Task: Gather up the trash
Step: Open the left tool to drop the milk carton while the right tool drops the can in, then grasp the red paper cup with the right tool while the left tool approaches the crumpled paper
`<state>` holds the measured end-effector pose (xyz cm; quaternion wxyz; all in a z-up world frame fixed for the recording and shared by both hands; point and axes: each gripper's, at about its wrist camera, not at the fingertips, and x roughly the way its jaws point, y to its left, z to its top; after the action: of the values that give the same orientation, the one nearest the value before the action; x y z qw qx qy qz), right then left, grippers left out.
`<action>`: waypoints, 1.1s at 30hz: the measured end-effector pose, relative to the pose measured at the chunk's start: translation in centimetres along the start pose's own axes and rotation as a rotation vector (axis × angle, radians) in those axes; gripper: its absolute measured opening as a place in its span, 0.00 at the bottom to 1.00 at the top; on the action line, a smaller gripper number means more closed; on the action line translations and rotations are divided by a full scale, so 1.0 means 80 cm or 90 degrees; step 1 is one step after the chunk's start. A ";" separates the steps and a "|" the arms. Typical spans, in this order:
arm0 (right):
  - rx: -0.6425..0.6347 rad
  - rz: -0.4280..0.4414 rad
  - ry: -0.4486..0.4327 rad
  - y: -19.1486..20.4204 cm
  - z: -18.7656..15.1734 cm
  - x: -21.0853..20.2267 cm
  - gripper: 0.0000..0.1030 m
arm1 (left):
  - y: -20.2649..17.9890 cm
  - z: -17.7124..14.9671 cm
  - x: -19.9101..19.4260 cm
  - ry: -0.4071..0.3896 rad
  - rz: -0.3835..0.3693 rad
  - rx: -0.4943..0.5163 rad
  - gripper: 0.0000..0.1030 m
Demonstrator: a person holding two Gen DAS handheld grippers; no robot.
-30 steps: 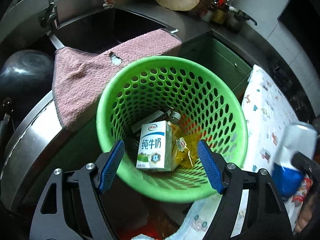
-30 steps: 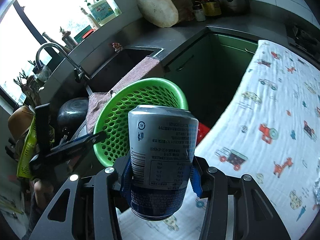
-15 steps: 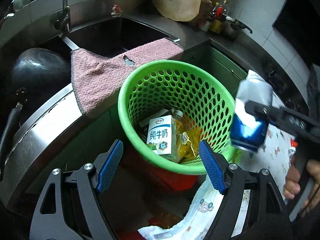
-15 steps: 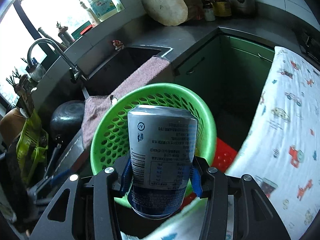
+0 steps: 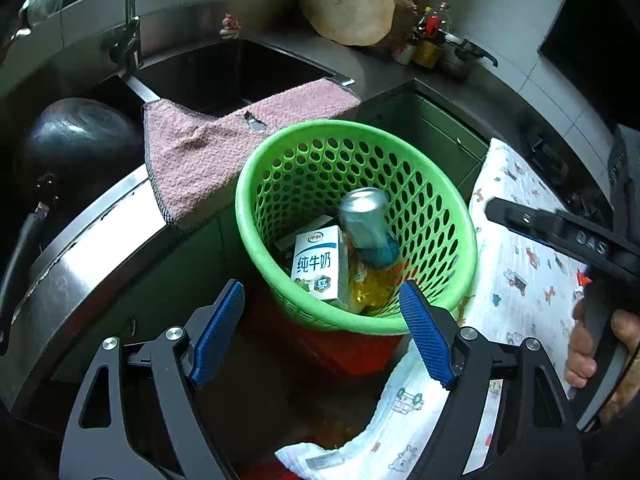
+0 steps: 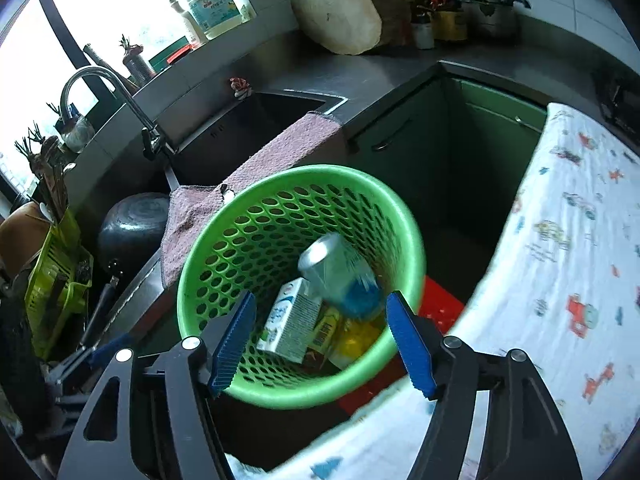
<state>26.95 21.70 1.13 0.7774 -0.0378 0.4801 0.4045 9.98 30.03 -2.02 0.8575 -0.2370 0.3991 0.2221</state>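
A green perforated basket [image 5: 448,216] [image 6: 404,224] stands below the counter. Inside it lie a white milk carton [image 5: 316,262] [image 6: 290,328], yellow wrappers [image 5: 372,286] [image 6: 352,338] and a silver-and-blue can [image 5: 366,224] [image 6: 340,272], blurred and tilted as it drops in. My right gripper [image 6: 324,344] hovers over the basket's near rim; its jaws are opening with nothing pressed between the pads. It also shows at the right of the left wrist view, right gripper [image 5: 560,228], held by a hand [image 5: 592,348]. My left gripper [image 5: 322,332] stands open and empty before the basket.
A pink towel [image 5: 224,148] hangs over the sink edge [image 5: 256,68]. A cloth with printed cartoon vehicles [image 6: 568,264] covers a surface on the right. A red crate [image 6: 436,308] sits under the basket. A dark wok [image 5: 76,136], a tap [image 6: 104,92] and a wooden block [image 6: 336,12] line the counter.
My right gripper has let go of the can, which has fallen into the basket. Both grippers have shifted a little, so the basket sits more central.
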 end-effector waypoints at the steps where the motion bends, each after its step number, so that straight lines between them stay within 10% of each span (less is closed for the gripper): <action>1: -0.003 -0.002 -0.004 -0.004 -0.004 -0.010 0.64 | -0.003 -0.001 -0.003 -0.002 0.003 0.004 0.78; 33: 0.221 -0.298 -0.088 -0.285 -0.228 -0.332 0.81 | -0.234 -0.081 -0.062 0.022 -0.135 0.167 0.91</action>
<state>23.44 -17.46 4.52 0.8753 0.0135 0.4662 0.1278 13.98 10.49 2.50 0.8926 -0.1673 0.4123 0.0724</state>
